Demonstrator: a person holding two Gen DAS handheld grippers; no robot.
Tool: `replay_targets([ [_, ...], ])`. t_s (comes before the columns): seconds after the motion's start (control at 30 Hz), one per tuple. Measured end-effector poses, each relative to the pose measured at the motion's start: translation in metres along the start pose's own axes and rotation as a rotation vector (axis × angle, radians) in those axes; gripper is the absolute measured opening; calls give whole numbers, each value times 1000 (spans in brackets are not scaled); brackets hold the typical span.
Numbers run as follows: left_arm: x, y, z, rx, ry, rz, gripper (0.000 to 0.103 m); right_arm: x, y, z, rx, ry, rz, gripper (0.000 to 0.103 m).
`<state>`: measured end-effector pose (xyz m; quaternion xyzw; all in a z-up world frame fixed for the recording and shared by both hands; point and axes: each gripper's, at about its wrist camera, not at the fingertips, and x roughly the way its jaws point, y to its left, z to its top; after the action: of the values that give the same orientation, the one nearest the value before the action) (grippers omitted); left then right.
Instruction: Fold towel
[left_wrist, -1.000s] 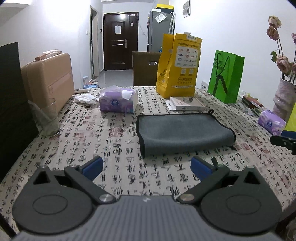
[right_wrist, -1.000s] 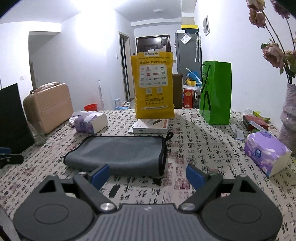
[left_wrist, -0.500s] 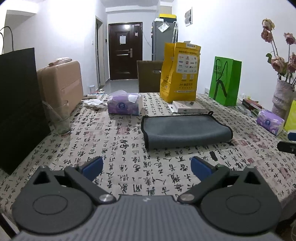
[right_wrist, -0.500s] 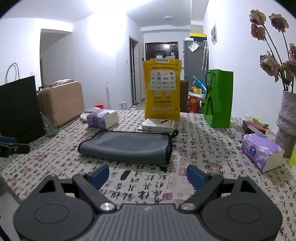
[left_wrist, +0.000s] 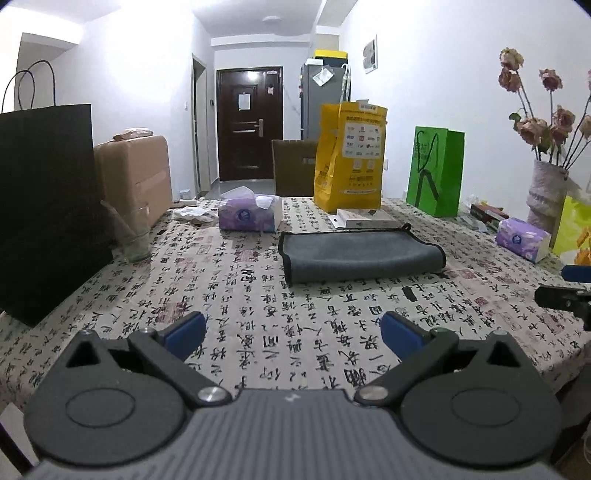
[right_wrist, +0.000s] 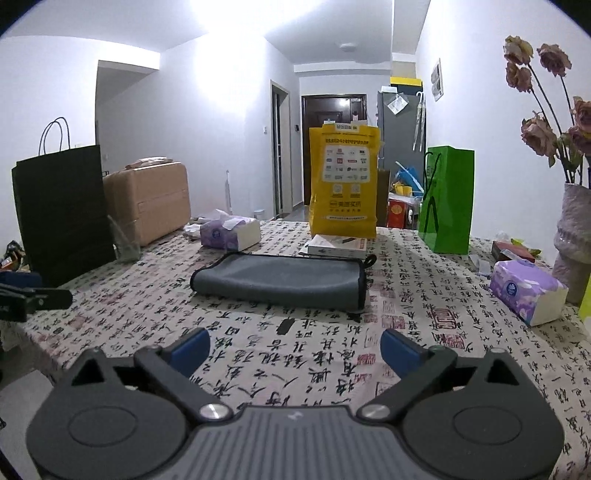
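Observation:
A grey towel (left_wrist: 360, 254) with a black hem lies folded flat on the calligraphy-print tablecloth (left_wrist: 258, 314), mid-table; it also shows in the right wrist view (right_wrist: 279, 280). My left gripper (left_wrist: 293, 332) is open and empty, held well back from the towel near the table's front edge. My right gripper (right_wrist: 295, 349) is open and empty, also well short of the towel. Each gripper's tip shows at the edge of the other's view.
Behind the towel lie a white box (left_wrist: 365, 221), a yellow bag (left_wrist: 349, 162) and a green bag (left_wrist: 436, 170). Tissue packs (left_wrist: 249, 218) (right_wrist: 524, 291), a glass (left_wrist: 135, 236), a black bag (left_wrist: 44, 206), a tan suitcase (left_wrist: 136, 173) and a vase (right_wrist: 574, 243) ring the table.
Both grippers have pulled back and away from the towel, still open. The towel has stayed folded in place.

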<state>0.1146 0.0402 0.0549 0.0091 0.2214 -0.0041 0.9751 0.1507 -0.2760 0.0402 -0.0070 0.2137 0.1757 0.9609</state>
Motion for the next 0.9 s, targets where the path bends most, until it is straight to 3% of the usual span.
replay_targets([
  [0.13,-7,-5,-13,39,-20,14,103,-7,10,-10,8,-3,5,99],
  [0.3,-15,-3,-27,-21,10,37,103,-17,17,-22,45,8,9,99],
  [0.9,-54,-14,-57,15,27,6,103,-63,43,-53,93,-6,21,100],
])
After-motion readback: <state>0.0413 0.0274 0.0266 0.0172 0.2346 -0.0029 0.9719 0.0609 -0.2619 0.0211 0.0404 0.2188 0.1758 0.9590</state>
